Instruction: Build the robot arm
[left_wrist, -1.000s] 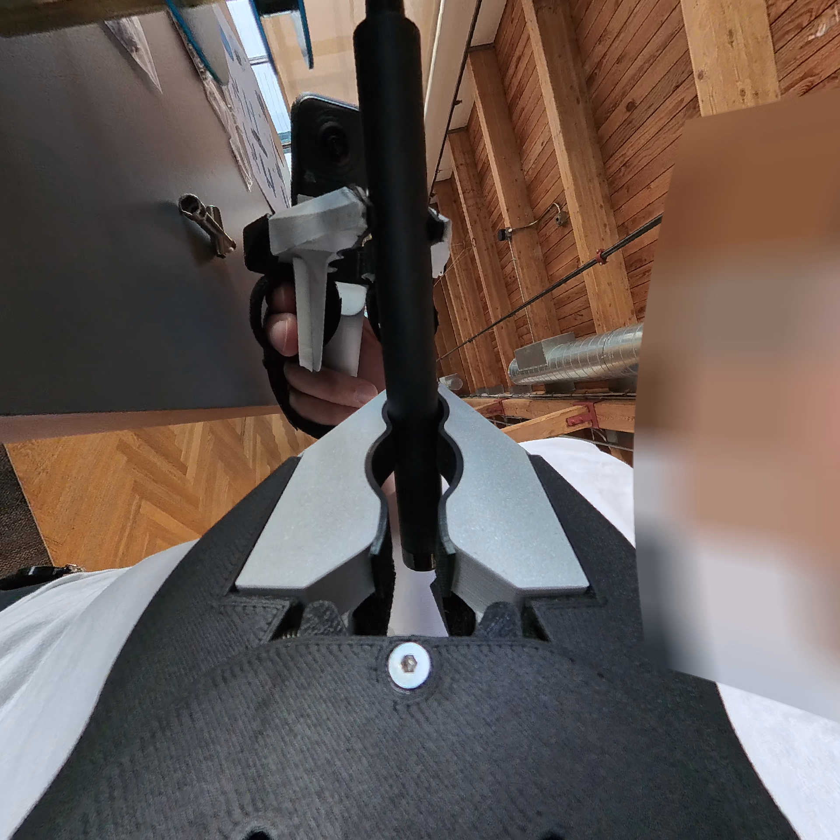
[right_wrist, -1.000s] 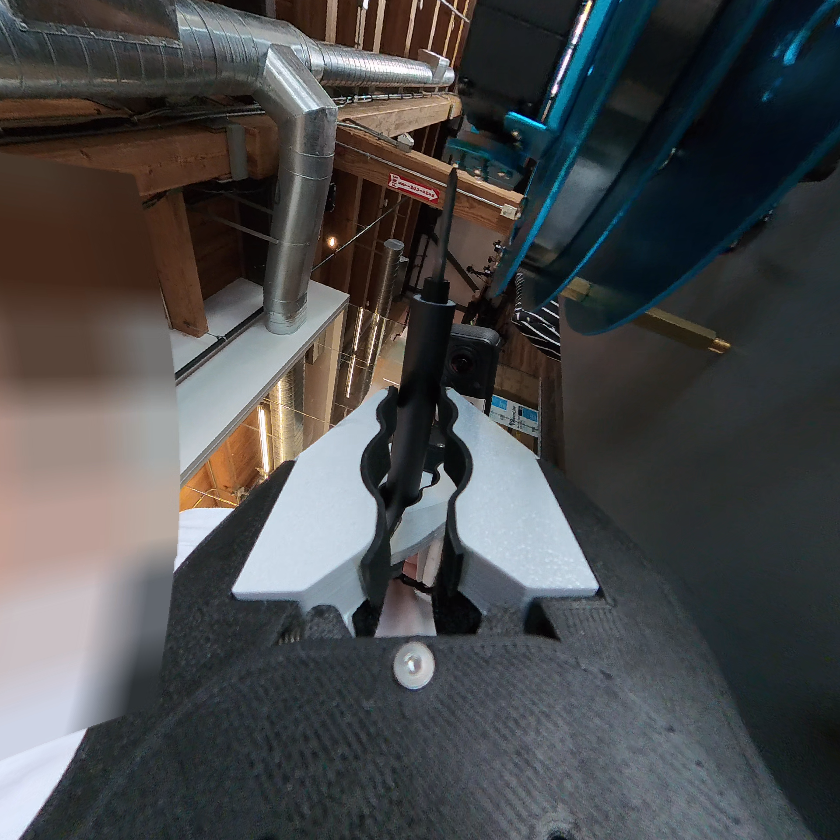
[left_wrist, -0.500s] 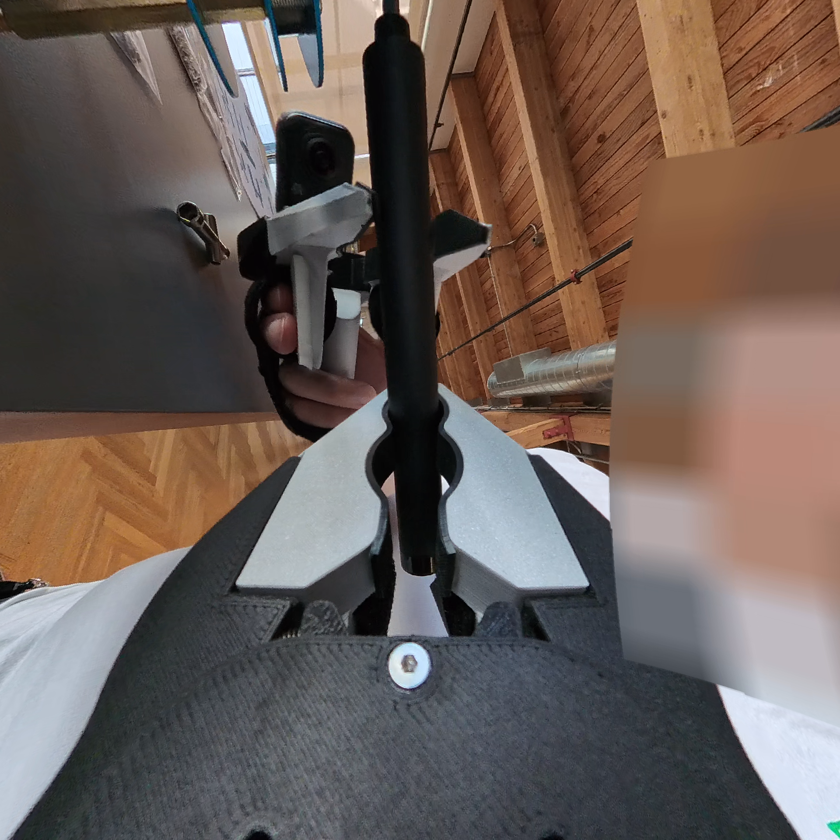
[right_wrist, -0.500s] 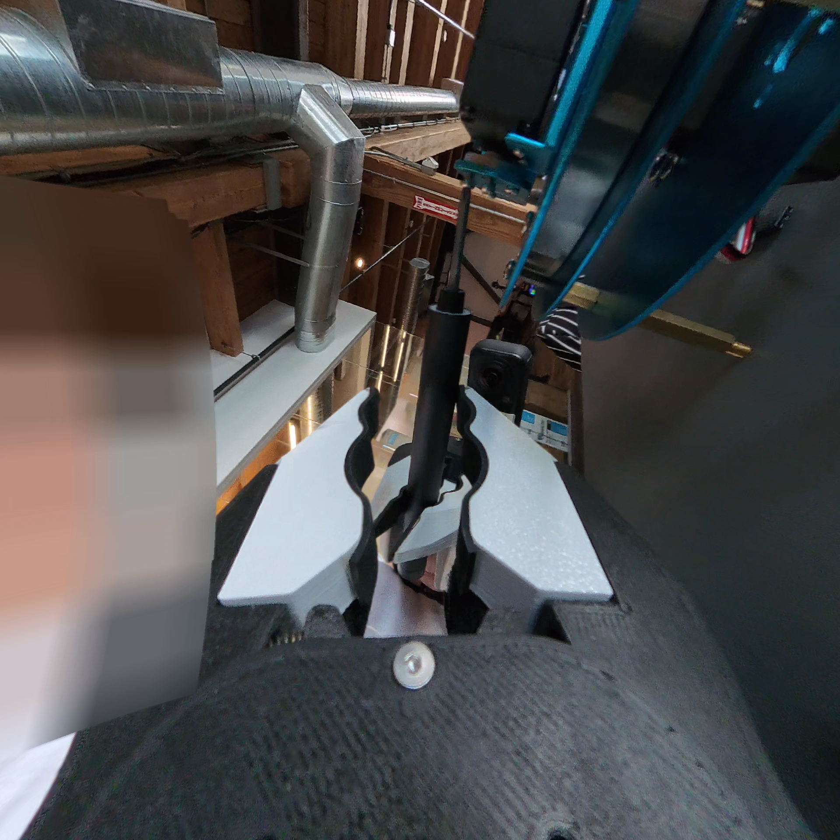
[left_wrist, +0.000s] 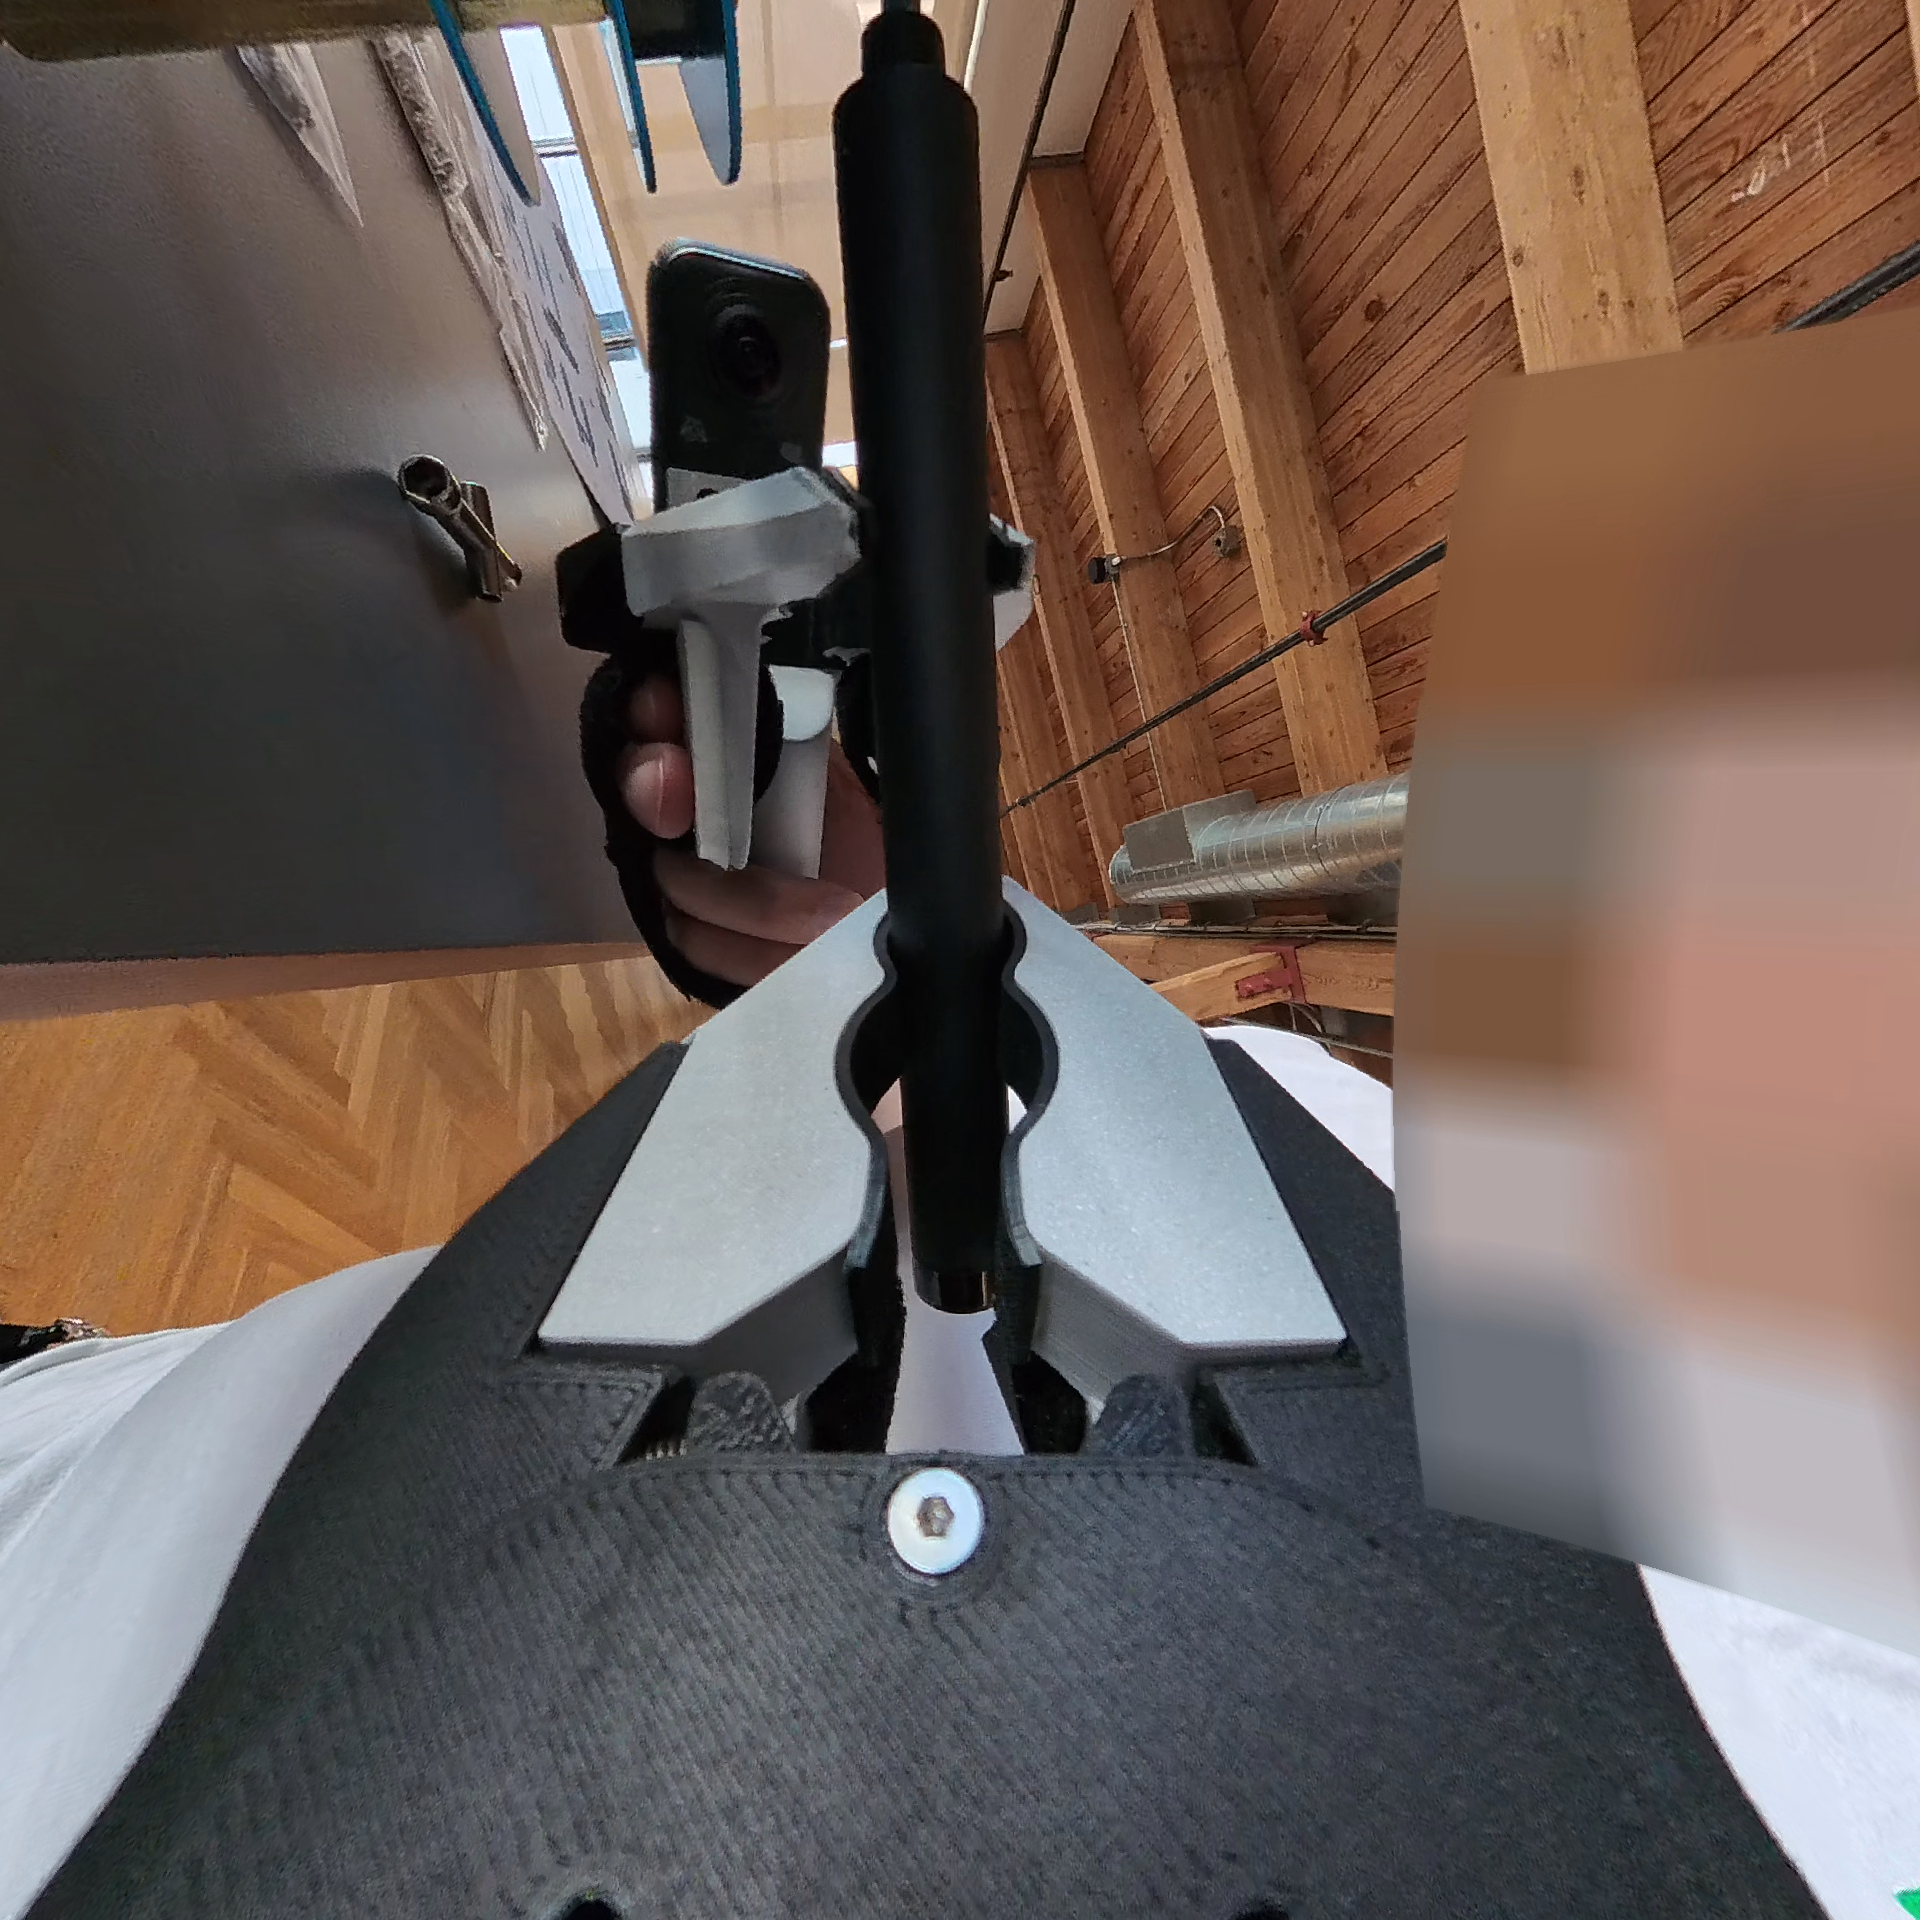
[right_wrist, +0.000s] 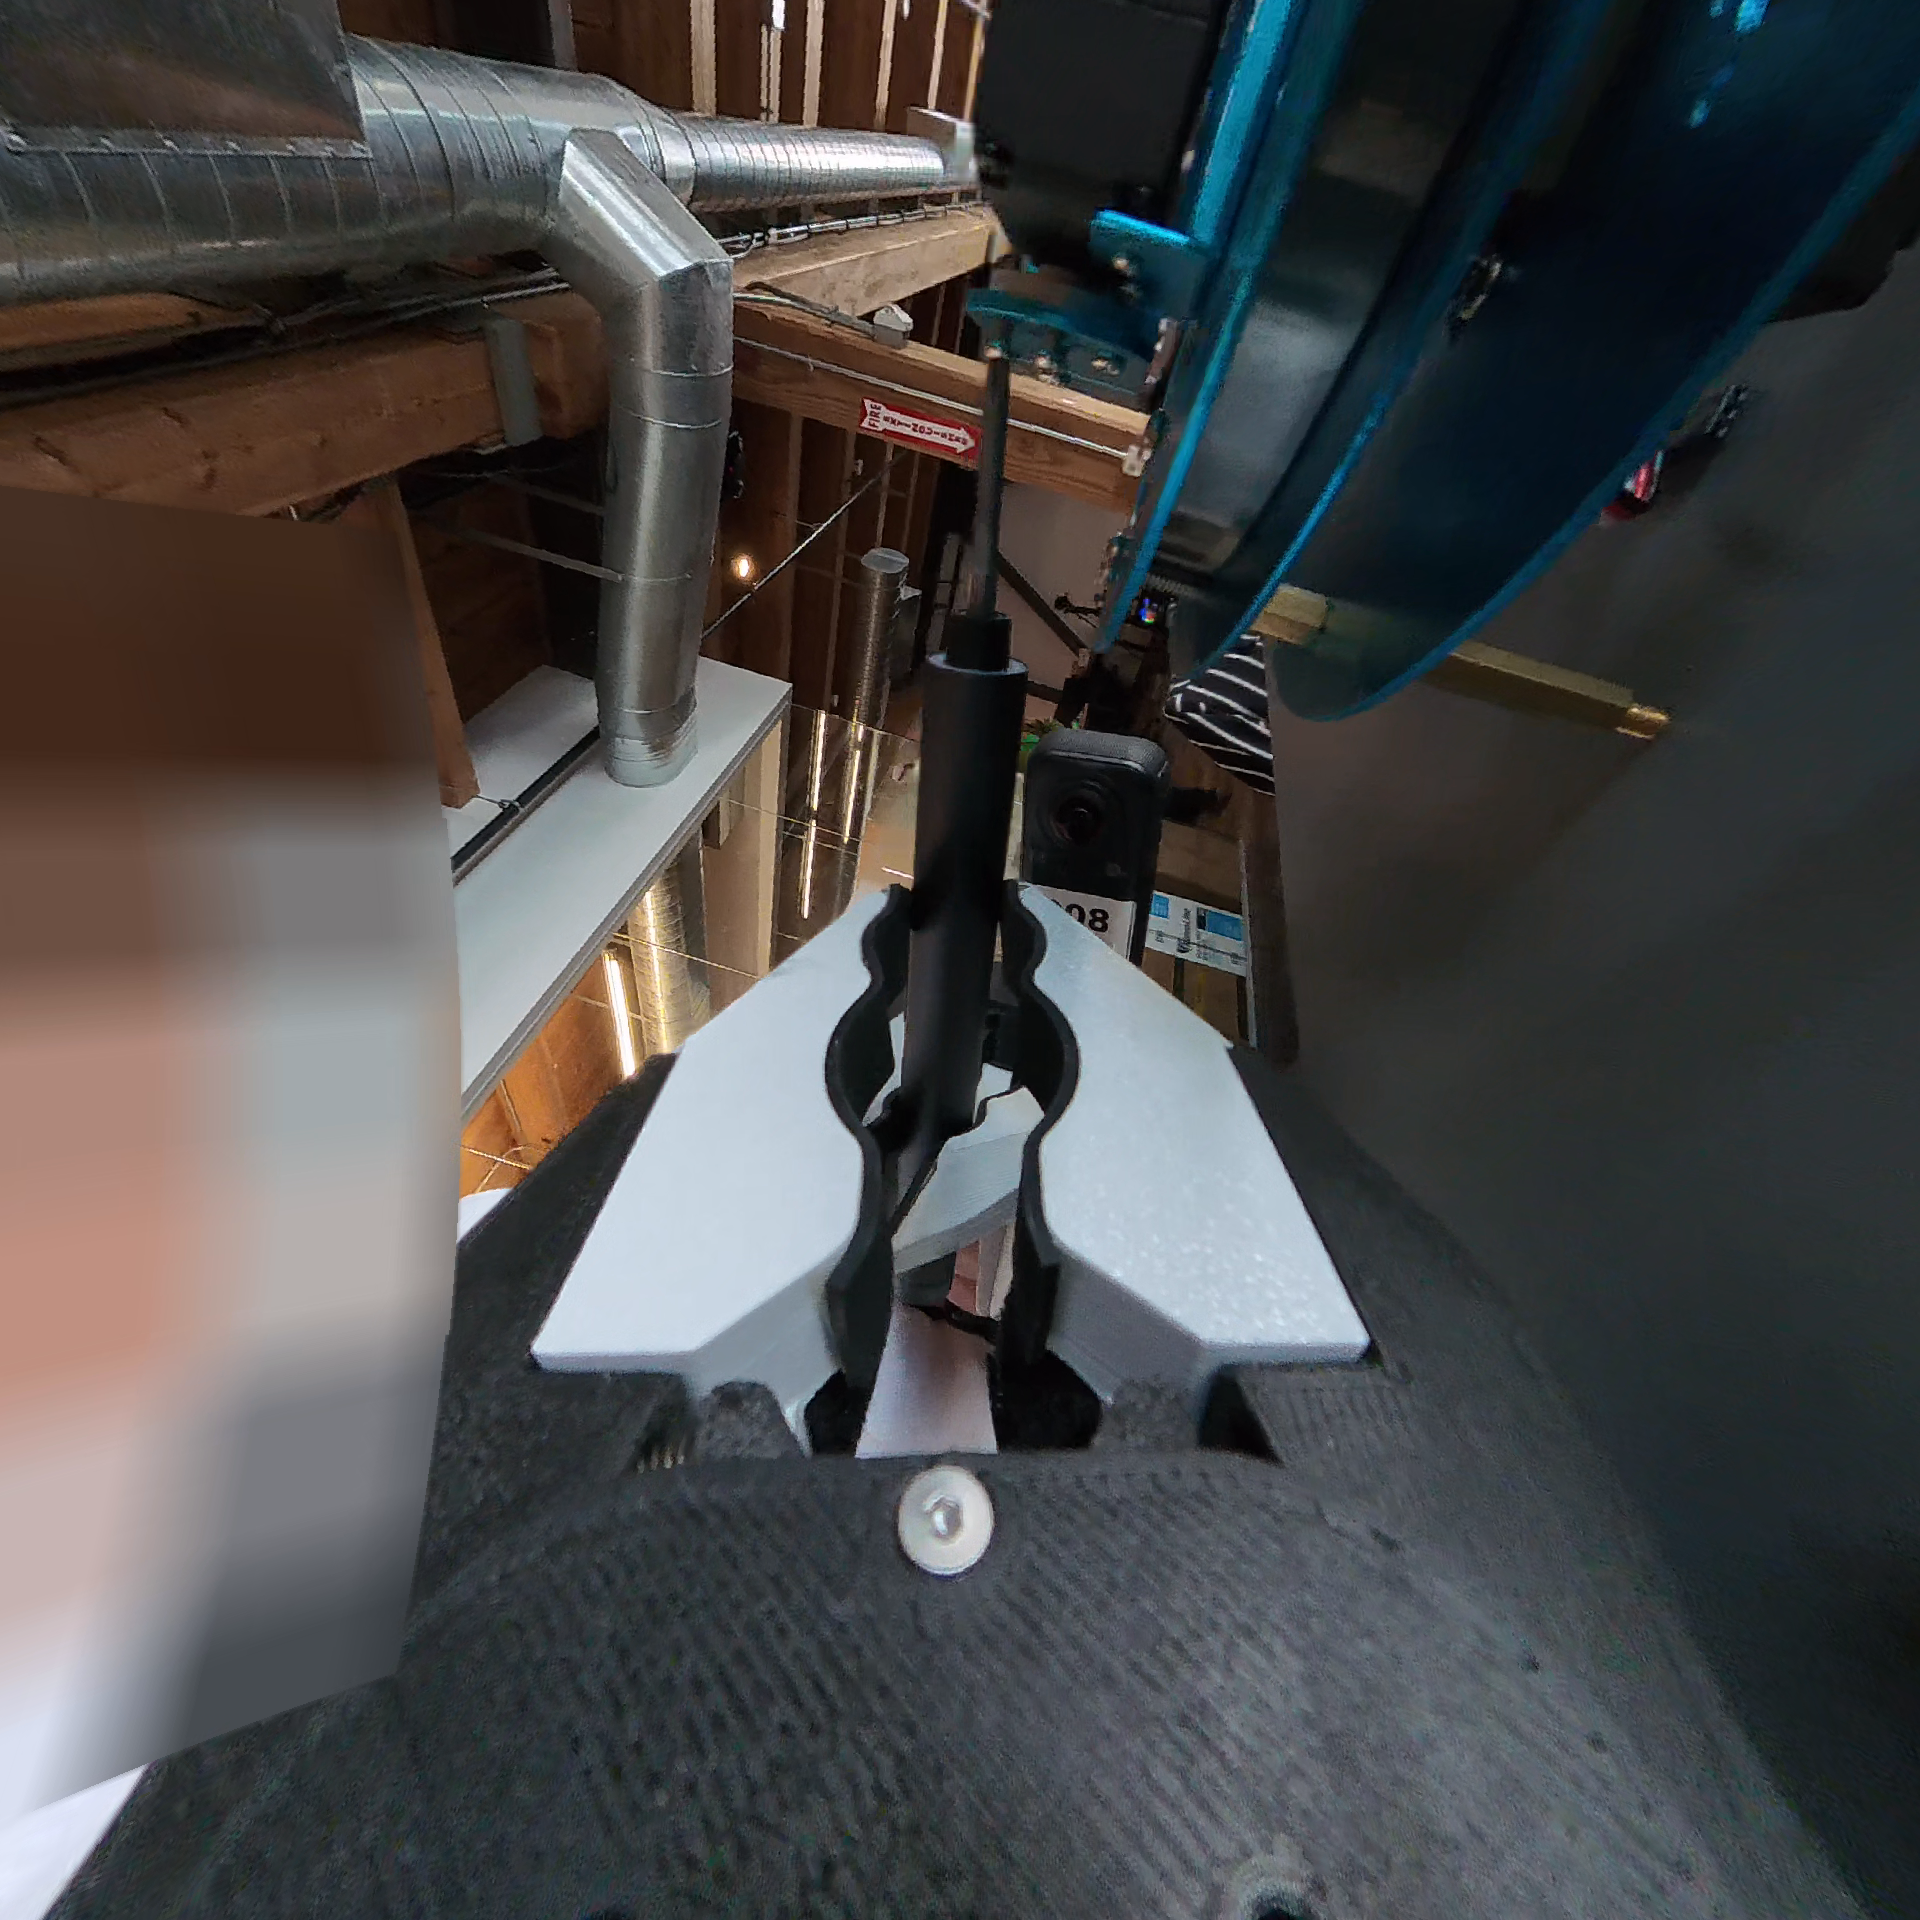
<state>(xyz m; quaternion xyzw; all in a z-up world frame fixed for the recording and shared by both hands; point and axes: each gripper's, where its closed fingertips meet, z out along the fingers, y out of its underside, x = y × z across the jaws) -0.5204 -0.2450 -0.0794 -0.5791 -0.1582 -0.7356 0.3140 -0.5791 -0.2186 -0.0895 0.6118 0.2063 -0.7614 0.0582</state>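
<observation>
In the left wrist view, the left tongs (left_wrist: 948, 1049) are seen closed on a black screwdriver handle (left_wrist: 920, 623), which is clamped in the rounded notch between the two grey fingers (left_wrist: 748, 1174). The butt end of the handle lies between the fingers near their base, and the shaft runs straight forward to the top edge of the picture. Just beyond it, to the left, the right tongs (left_wrist: 821, 582) are seen, gripped by a hand (left_wrist: 727, 862) and carrying a black camera (left_wrist: 740, 374). A dark grey surface (left_wrist: 229, 623) fills the left side, and a small metal socket piece (left_wrist: 457, 525) lies on it, apart from both tongs. Herringbone wood flooring (left_wrist: 260, 1122) and a timber wall (left_wrist: 1299, 364) are visible around it.

In the right wrist view, the right tongs (right_wrist: 951, 1023) are seen closed about the same black handle (right_wrist: 961, 883), whose thin bit (right_wrist: 992, 488) points forward and reaches a blue bracket (right_wrist: 1049, 322) on a blue-rimmed device (right_wrist: 1455, 416); whether the tip is actually seated there cannot be told. The grey fingers of the left tongs (right_wrist: 961, 1174) are glimpsed behind the gap, with their camera (right_wrist: 1091, 821) just to the right of the handle. A silver duct (right_wrist: 644, 364) runs along the upper left.
</observation>
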